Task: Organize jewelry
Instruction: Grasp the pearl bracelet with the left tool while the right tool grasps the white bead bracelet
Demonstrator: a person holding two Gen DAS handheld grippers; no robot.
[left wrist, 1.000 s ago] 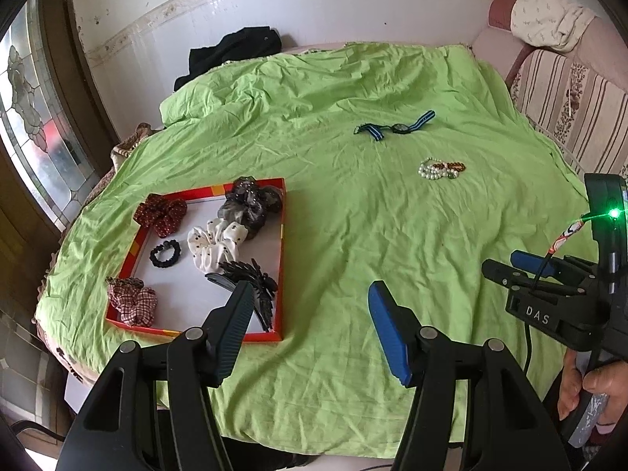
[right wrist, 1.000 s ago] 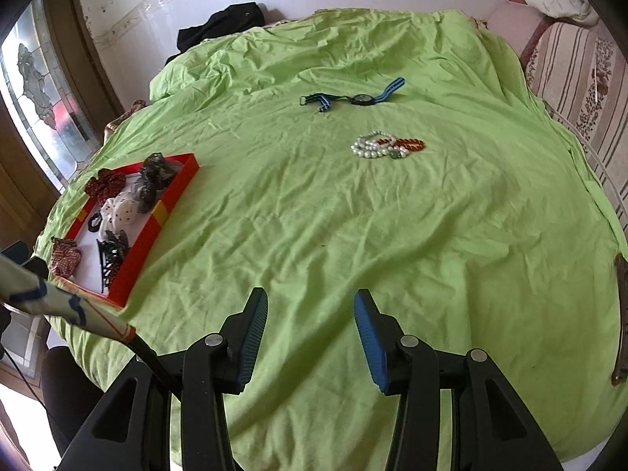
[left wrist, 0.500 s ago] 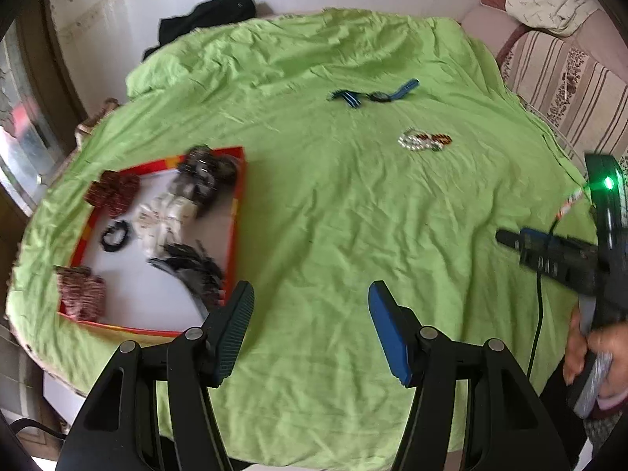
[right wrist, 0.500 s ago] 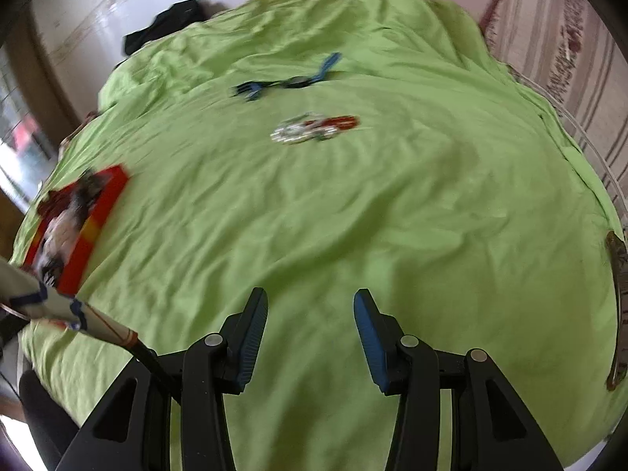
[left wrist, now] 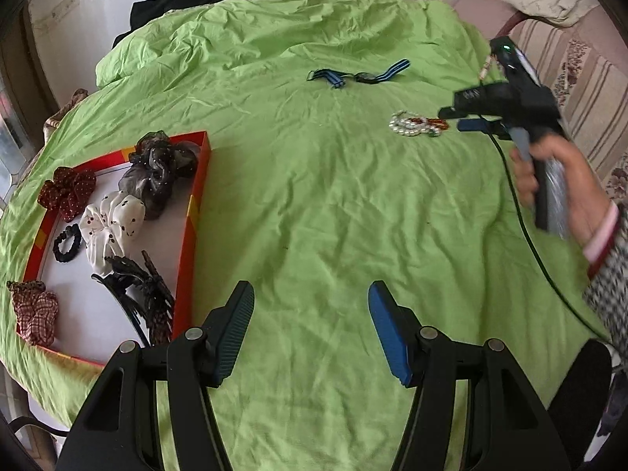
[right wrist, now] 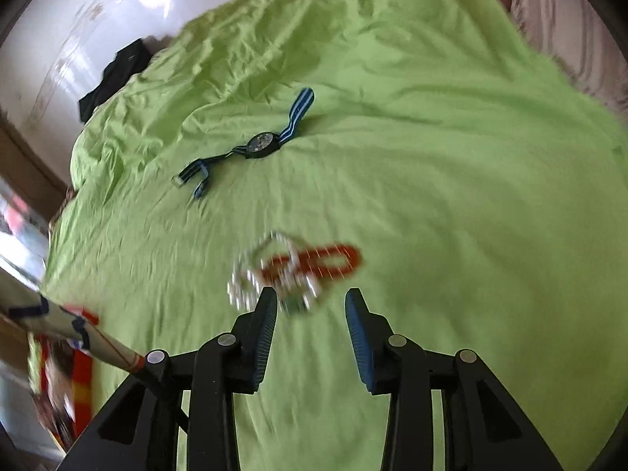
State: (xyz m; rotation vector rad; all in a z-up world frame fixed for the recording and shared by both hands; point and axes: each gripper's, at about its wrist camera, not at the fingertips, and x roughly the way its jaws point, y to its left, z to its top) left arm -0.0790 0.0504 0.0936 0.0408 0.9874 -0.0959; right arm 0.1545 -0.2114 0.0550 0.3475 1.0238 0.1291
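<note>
nearest the left gripper (left wrist: 310, 329), whose fingers are spread wide with nothing between them, is bare green bedspread (left wrist: 314, 216); it hangs over the near edge of the bed, aimed across it. just to its left, by the near left edge, lies the red tray (left wrist: 198, 204), which already holds hair things: a black claw clip (left wrist: 137, 286), a plaid scrunchie (left wrist: 33, 312), a small black hair tie (left wrist: 66, 243), a white spotted scrunchie (left wrist: 112, 223), a dark gauzy one (left wrist: 161, 172) and a dark red one (left wrist: 66, 192). so that part looks sorted, judging by how things lie.

what seems left is the jewelry out on the open cloth. the bead bracelets (right wrist: 290, 271), pearl-white and red-brown tangled together, lie toward the right side of the bed, well apart from the tray. the right gripper (right wrist: 310, 310) is low over them, fingers apart and empty, the heap just ahead of the tips and partly behind the left finger; the view is blurred, so i cannot tell if anything touches. from the left view the right hand (left wrist: 557, 180) holds its handle upright, arm reaching in from the right edge.

farthest, toward the far middle, the blue-striped watch (right wrist: 261, 145) lies flat, untouched.
</note>
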